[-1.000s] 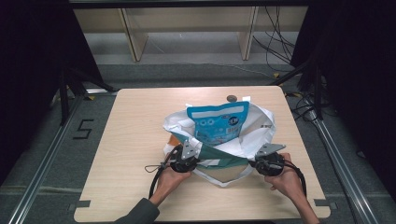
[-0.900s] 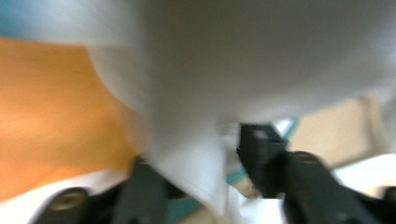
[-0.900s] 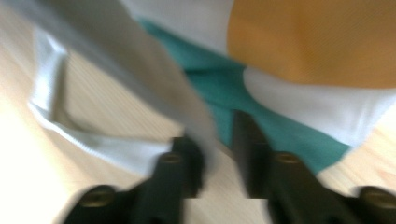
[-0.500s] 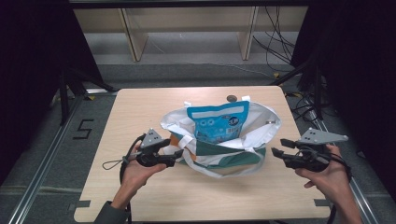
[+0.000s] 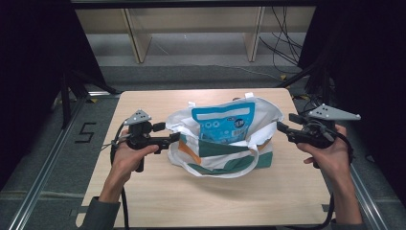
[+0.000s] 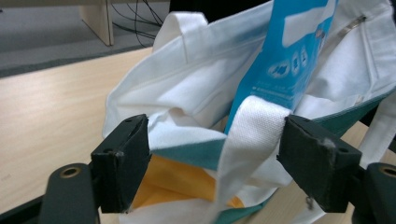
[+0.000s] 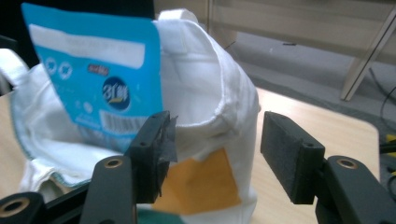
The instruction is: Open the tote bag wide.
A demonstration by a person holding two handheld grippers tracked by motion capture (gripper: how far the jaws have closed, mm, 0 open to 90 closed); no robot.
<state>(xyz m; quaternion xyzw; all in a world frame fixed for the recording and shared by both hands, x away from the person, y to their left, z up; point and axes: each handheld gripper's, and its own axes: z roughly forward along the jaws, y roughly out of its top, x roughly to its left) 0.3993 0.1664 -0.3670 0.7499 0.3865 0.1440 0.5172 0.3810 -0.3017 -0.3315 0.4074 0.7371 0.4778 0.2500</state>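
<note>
A white tote bag (image 5: 225, 155) with green and orange patches stands upright and open in the middle of the wooden table (image 5: 158, 201). A blue snack packet (image 5: 222, 123) sticks up out of it. My left gripper (image 5: 173, 138) is level at the bag's left end. Its jaws have just been opening, and in the left gripper view a white strap (image 6: 250, 135) and the bag's rim lie loose between the pads (image 6: 122, 161). My right gripper (image 5: 281, 128) is at the bag's right end. Its jaws have also just been opening, with the bag's white corner (image 7: 224, 107) in the gap, unpinched.
Pale wooden shelf legs (image 5: 136, 40) stand on the floor behind the table, with cables (image 5: 282, 45) at the back right. A "5" mark (image 5: 86, 132) and a metal rail (image 5: 45, 172) run along the left side. Dark curtains flank both sides.
Both hands rose and moved apart, from the bag's near side to its left and right ends. Both grippers' jaws opened and let go of the bag, which now stands more upright.
</note>
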